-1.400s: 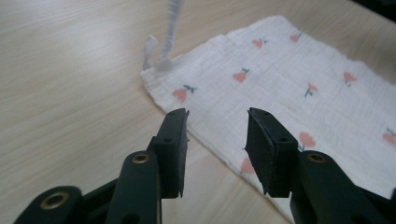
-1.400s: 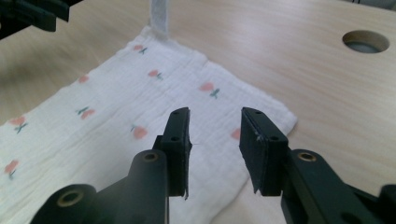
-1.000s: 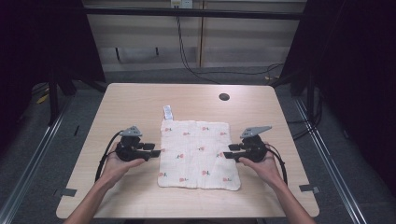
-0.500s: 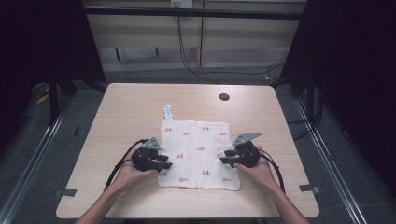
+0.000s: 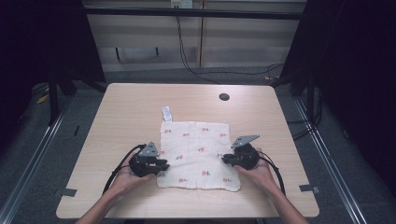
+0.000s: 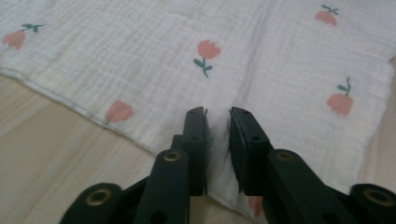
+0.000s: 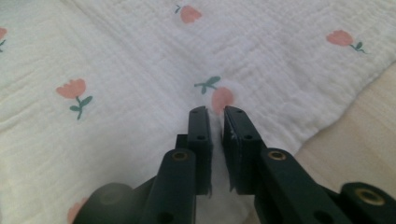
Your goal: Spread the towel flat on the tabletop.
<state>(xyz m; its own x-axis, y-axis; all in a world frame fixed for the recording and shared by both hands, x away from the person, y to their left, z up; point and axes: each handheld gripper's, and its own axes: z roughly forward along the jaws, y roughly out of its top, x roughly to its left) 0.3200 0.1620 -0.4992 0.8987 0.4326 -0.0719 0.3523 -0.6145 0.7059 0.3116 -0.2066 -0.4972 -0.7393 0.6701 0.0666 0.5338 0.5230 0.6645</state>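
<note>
While the tulip-print muslin cloth (image 5: pixel 198 154) lies flat on the wooden table (image 5: pixel 126 107), the left gripper (image 5: pixel 161 166) pinches its left edge, jaws just closing on a raised fold, and the right gripper (image 5: pixel 226 160) pinches its right edge likewise. Both hands rest low, pointing inward.

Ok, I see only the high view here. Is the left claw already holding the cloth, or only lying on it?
Observer: Holding. In the left gripper view the left claw has just been closing, and a ridge of the cloth stands pinched between its jaws.
Operator: And the right one?
Observer: The right claw has just been closing too. White fabric is squeezed between its jaws, just short of a pink tulip print.
Operator: Where does the left one bite?
Observer: Just inside the hem, with bare table beside it.
</note>
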